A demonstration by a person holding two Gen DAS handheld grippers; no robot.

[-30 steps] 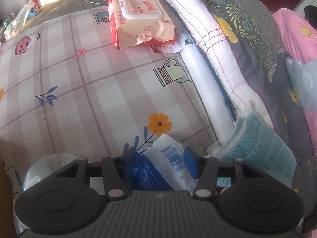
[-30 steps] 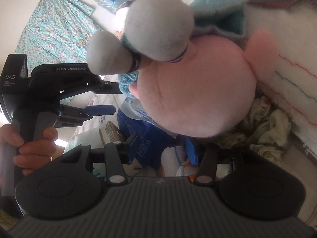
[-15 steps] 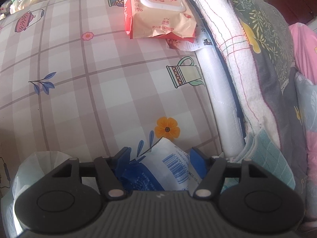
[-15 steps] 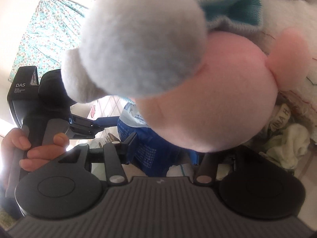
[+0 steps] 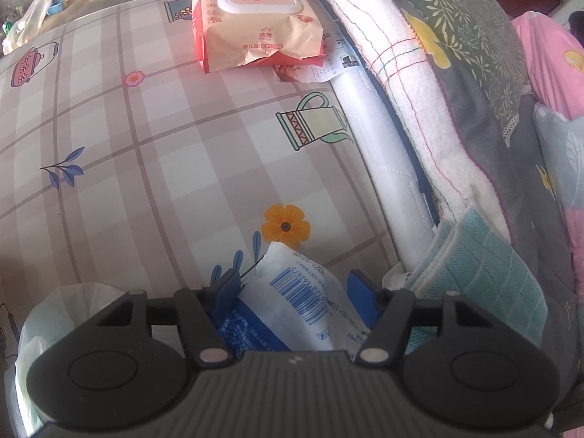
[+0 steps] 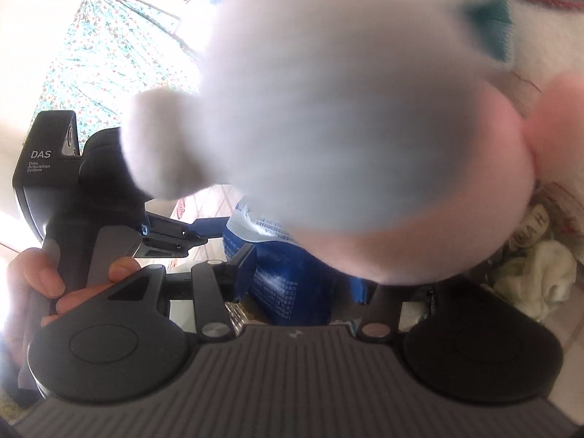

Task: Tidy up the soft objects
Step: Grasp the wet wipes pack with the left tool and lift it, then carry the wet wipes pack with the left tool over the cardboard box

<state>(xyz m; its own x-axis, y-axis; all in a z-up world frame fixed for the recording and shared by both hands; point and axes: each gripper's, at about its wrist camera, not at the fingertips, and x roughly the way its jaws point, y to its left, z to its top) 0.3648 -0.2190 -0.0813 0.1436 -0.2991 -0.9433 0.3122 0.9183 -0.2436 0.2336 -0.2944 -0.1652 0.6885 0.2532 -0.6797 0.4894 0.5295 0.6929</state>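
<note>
we see the blue-and-white tissue pack [image 5: 292, 306] clenched in our left gripper [image 5: 295, 286] at the near edge of the checked tablecloth [image 5: 153, 168], a wipes pack [image 5: 255, 14] lying far off, while whether our right gripper [image 6: 299, 270] grips the pink plush toy [image 6: 401, 182] we cannot tell.

The left wrist camera sits low over the checked tablecloth [image 5: 153, 168], facing along it toward the wet-wipes pack [image 5: 255, 14] at the far end, with folded bedding [image 5: 430, 84] along its right side. The right wrist camera faces sideways and upward, so close to a plush toy [image 6: 365, 127] that the toy blurs. Both views share the blue-and-white tissue pack [image 5: 292, 310] [image 6: 292, 277]; the right view also shows the left gripper [image 6: 208, 224].
</note>
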